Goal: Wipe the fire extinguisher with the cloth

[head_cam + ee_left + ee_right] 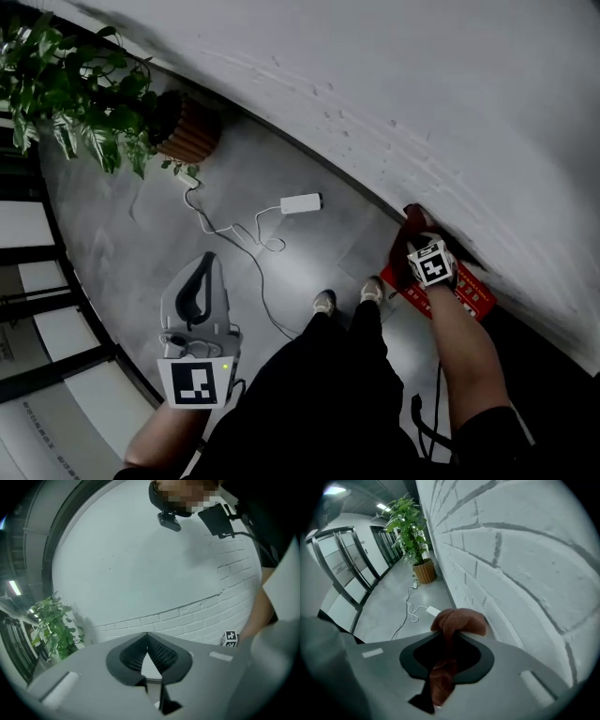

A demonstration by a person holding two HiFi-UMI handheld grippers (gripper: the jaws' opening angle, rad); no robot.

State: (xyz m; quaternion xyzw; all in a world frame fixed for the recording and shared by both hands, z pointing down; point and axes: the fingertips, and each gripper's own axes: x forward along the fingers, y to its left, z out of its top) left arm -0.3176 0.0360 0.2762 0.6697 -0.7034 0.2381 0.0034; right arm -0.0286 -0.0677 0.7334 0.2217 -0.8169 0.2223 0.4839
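My right gripper (417, 236) points steeply down at the foot of the white brick wall (450, 112), shut on a reddish-brown cloth (411, 223). In the right gripper view the cloth (459, 619) bunches over the tips of the right gripper (451, 631) and hangs down between the jaws. Just below it, a flat red thing with pale print (467, 292) lies by the wall; no extinguisher body shows. My left gripper (208, 261) hangs apart at the lower left over the grey floor. In its own view the left gripper (147, 637) has its tips together and nothing between them.
A potted plant (183, 129) stands by the wall at the upper left. A white power adapter (301, 202) with a looping cable (246, 246) lies on the floor. The person's shoes (324, 302) are between the grippers. Glass doors (28, 281) line the left side.
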